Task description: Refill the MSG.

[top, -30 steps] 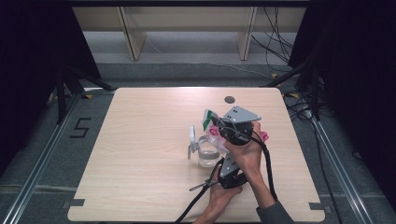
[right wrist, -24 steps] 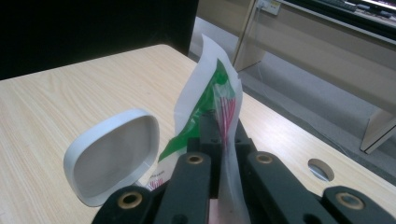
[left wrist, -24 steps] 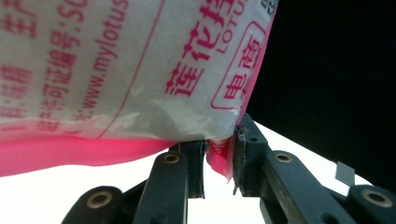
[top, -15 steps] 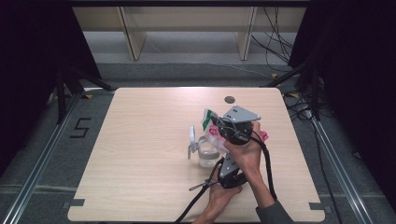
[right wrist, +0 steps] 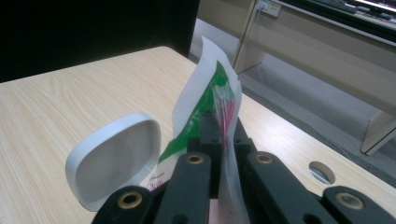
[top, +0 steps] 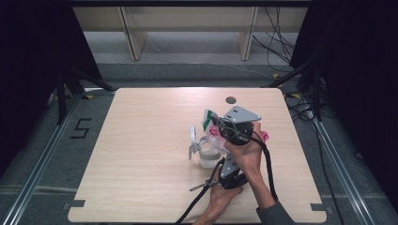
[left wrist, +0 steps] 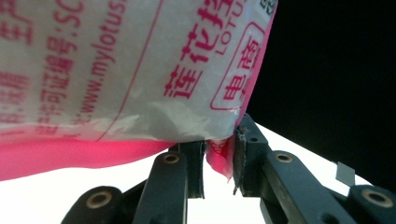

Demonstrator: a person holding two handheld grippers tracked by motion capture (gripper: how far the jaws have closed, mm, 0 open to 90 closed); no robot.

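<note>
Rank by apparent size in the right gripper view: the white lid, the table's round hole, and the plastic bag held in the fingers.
1. Plastic bag, though nearness to the camera enlarges it.
2. White lid, close behind the bag, so their order is unsure.
3. Round hole, plainly smallest and farther off.

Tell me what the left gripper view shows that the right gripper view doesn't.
Left gripper view: red print on the bag's white side, and its pink corner pinched between the left gripper's jaws. Right gripper view: a white lid, the wooden table with its round hole, and the bag's green top edge clamped in the right gripper. Both: the same bag, gripped.
</note>
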